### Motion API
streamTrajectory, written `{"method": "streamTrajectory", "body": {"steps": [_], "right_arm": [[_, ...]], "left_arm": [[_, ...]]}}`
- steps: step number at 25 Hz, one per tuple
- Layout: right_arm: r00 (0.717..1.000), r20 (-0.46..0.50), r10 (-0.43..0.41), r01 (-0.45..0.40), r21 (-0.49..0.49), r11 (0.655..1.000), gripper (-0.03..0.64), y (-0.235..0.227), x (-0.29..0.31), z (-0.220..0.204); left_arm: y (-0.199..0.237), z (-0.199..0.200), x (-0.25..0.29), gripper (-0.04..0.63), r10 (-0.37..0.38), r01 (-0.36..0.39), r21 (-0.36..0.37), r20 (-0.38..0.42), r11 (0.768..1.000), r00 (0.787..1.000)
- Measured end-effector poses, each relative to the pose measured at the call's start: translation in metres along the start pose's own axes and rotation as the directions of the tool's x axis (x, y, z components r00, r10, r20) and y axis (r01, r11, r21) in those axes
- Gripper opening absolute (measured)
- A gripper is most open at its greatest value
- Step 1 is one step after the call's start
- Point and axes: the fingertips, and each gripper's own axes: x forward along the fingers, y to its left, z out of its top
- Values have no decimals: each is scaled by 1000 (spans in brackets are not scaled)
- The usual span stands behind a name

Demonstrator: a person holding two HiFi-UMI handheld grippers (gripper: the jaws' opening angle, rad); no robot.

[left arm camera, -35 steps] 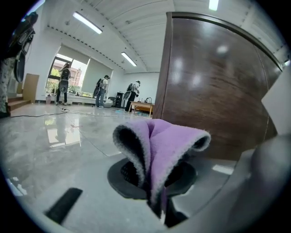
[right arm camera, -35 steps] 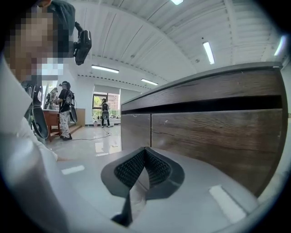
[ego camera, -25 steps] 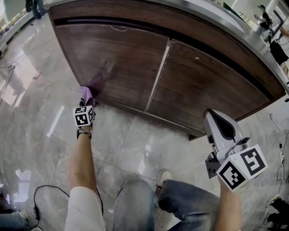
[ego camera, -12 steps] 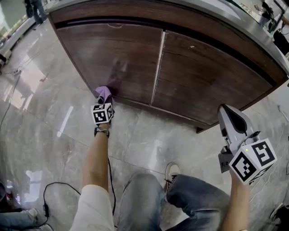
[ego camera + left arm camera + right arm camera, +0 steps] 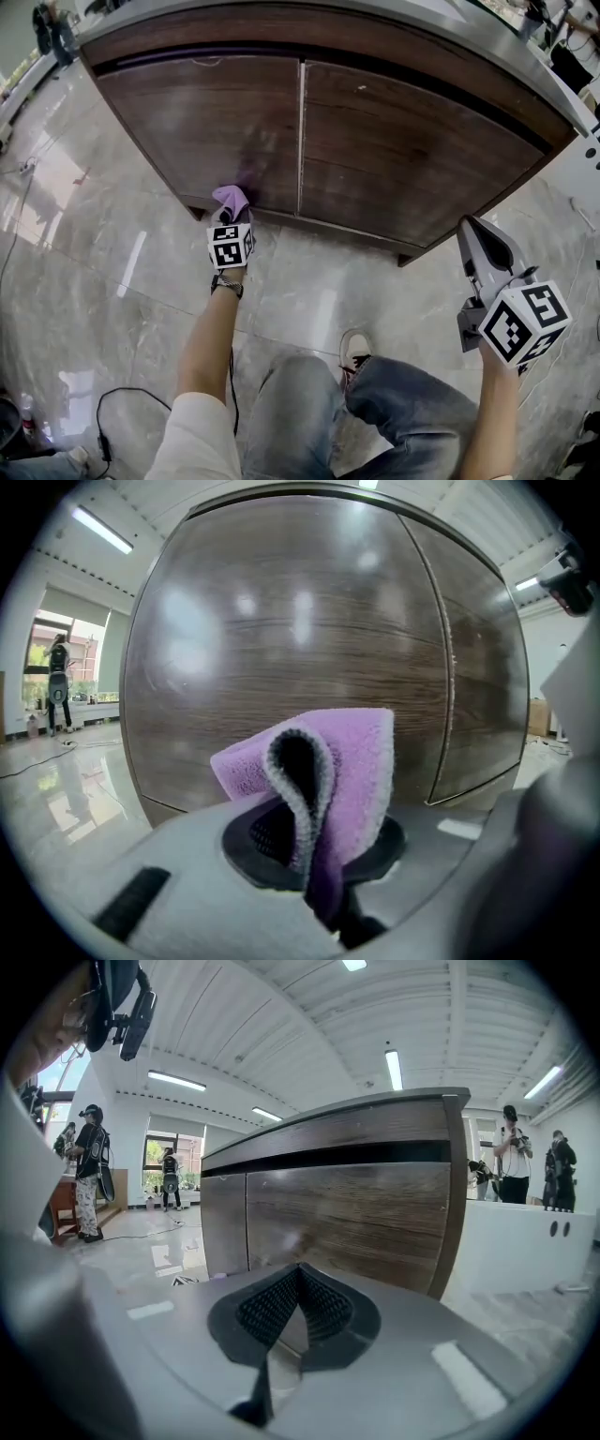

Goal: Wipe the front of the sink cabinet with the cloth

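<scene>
L gripper (image 5: 232, 221) is down low at the sink cabinet (image 5: 403, 159), arm stretched fwd. Its jaws are clamped on the purple cloth (image 5: 229, 197). In the left gripper view the cloth (image 5: 349, 761) is folded in a loop and sticks up out of the L gripper (image 5: 317, 860), w/ dark wood grain filling the bkgd. The cloth sits at the foot of the left door (image 5: 206, 122), just left of the seam w/ the right door (image 5: 412, 150), right at the wood; can't tell how hard it's pressing.

R gripper (image 5: 480, 246) hangs well apart, off to the right above the floor (image 5: 84, 244), not near the doors. In the right gripper view its jaws are together, tips meeting, nothing between them (image 5: 298, 1305); the cabinet (image 5: 356, 1213) stands ahead at a dist.

Person is crouched, one shoe (image 5: 353, 349) on the glossy marble. A black cable (image 5: 103, 412) lies by the left arm.
</scene>
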Motion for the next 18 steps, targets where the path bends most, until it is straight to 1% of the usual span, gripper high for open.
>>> {"method": "streamTrajectory", "body": {"steps": [5, 7, 10, 13, 15, 18], "right_arm": [[998, 12, -68, 68, 14, 998, 5, -19, -22, -5], [996, 8, -93, 93, 9, 996, 5, -25, -31, -8], [991, 9, -134, 134, 14, 991, 5, -36, -48, -13], [986, 12, -167, 166, 30, 986, 5, -46, -62, -20], [983, 9, -181, 181, 44, 983, 5, -52, -70, -25], [981, 10, -192, 192, 40, 981, 5, -54, -79, -28]], "left_arm": [[-47, 3, -2, 49, -48, 48, 46, 9, 998, 999], [-69, 3, -1, 48, -88, 88, 61, 2, 994, 996], [-107, 3, 1, 48, -174, 176, 124, -22, 977, 984], [-137, 7, -1, 48, -247, 249, 159, -30, 955, 969], [-153, 10, -1, 48, -279, 280, 176, -33, 944, 960], [-174, 13, -2, 48, -310, 310, 185, -34, 932, 950]]}}
